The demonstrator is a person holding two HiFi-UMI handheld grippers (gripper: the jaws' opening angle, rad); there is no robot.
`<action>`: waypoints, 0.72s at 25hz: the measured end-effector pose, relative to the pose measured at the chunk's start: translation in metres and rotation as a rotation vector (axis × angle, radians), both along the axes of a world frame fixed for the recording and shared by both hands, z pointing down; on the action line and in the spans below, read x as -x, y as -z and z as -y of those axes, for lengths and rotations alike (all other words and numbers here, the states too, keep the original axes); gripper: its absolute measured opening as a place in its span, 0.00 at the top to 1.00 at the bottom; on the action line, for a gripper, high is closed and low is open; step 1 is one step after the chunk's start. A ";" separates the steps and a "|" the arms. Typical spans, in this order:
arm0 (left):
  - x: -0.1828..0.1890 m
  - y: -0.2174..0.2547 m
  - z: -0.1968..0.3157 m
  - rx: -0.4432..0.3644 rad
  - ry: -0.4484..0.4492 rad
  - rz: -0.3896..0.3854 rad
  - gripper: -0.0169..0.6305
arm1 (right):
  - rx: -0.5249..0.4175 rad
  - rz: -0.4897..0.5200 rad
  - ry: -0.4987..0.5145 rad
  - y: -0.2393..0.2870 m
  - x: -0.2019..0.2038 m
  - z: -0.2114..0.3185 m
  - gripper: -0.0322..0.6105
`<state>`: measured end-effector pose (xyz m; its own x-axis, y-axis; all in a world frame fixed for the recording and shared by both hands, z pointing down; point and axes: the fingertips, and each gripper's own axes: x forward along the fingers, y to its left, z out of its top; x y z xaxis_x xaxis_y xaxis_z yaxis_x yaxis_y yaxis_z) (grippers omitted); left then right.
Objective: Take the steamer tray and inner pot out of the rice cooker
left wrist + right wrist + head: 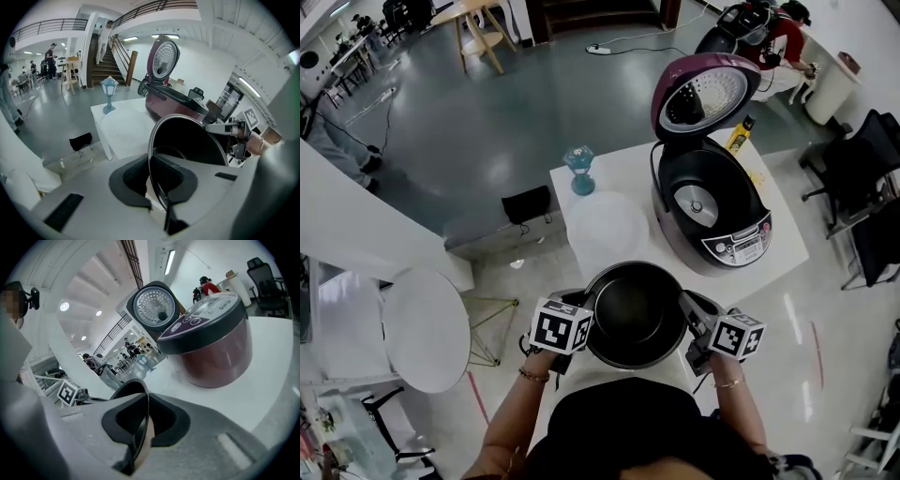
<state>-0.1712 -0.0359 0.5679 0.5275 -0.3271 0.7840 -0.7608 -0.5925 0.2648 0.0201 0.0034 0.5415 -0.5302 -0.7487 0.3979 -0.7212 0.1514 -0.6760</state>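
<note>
The black inner pot (637, 319) hangs over the near end of the white table (787, 248), out of the cooker. My left gripper (587, 325) is shut on its left rim and my right gripper (687, 317) on its right rim. In the left gripper view the pot (187, 140) fills the middle, its rim pinched by that gripper (157, 183). The right gripper (139, 427) view shows the thin rim (136, 394) between its pads. The white steamer tray (607, 230) lies on the table just beyond the pot. The maroon rice cooker (712, 211) stands at the back right with its lid (703, 94) up.
A small blue lamp-shaped ornament (579, 169) stands at the table's far left corner. A yellow item (739, 133) lies behind the cooker. A round white stool (427, 328) sits left of the table, and office chairs (862, 178) stand to the right.
</note>
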 end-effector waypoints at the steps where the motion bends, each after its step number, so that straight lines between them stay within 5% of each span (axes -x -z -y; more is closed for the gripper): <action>1: 0.001 -0.003 0.000 0.007 -0.001 0.003 0.94 | 0.006 0.004 -0.004 -0.003 0.001 0.001 0.91; 18: -0.010 -0.026 0.021 0.077 -0.023 -0.015 0.94 | 0.043 0.039 -0.074 -0.020 -0.011 0.023 0.91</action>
